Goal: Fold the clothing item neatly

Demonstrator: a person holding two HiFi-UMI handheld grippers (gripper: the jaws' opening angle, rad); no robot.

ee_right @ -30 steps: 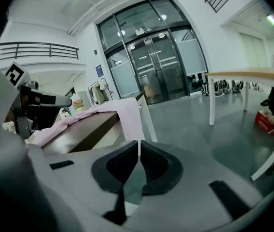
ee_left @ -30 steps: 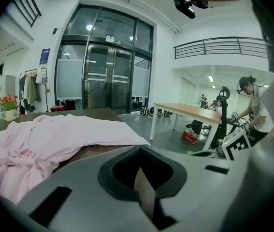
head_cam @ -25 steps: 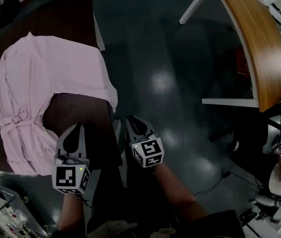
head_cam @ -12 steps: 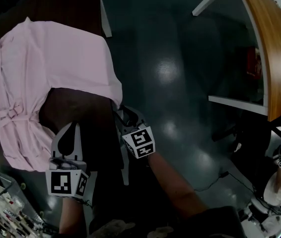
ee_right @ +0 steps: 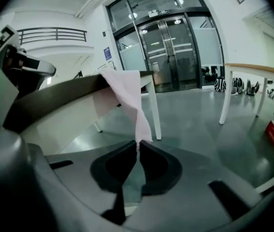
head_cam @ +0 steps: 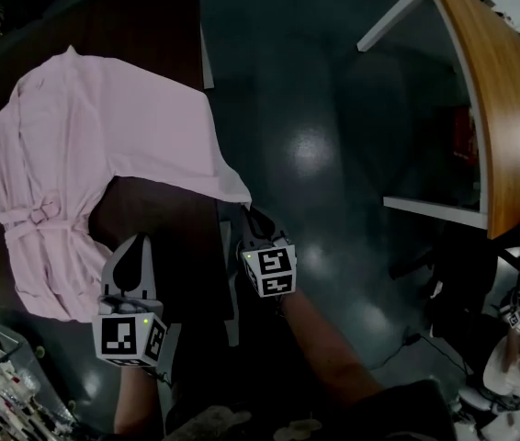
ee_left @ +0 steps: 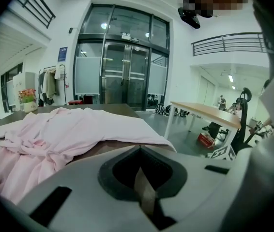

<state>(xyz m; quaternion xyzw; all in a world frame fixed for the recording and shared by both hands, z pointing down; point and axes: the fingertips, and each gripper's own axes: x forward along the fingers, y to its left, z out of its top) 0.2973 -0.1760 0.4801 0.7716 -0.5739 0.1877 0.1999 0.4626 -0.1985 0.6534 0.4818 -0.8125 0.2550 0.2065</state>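
You are standing over a glossy dark floor [head_cam: 333,81] that is catching the ceiling light in pale patches [head_cam: 308,150]. A wood-topped table [head_cam: 494,108] on white legs is sitting to your right, well apart from the dark brown surface [head_cam: 163,228]. Tall glass doors [ee_left: 122,74] are filling the far white wall [ee_left: 180,57], with a railed balcony [ee_left: 229,42] running beside them.

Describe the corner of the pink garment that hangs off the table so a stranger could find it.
Start at the dark table on the head view's left, where the pink garment lies spread. Follow its right edge to the corner that droops past the table's edge. It alone is pinched by the right gripper, whose jaws have just closed on it.
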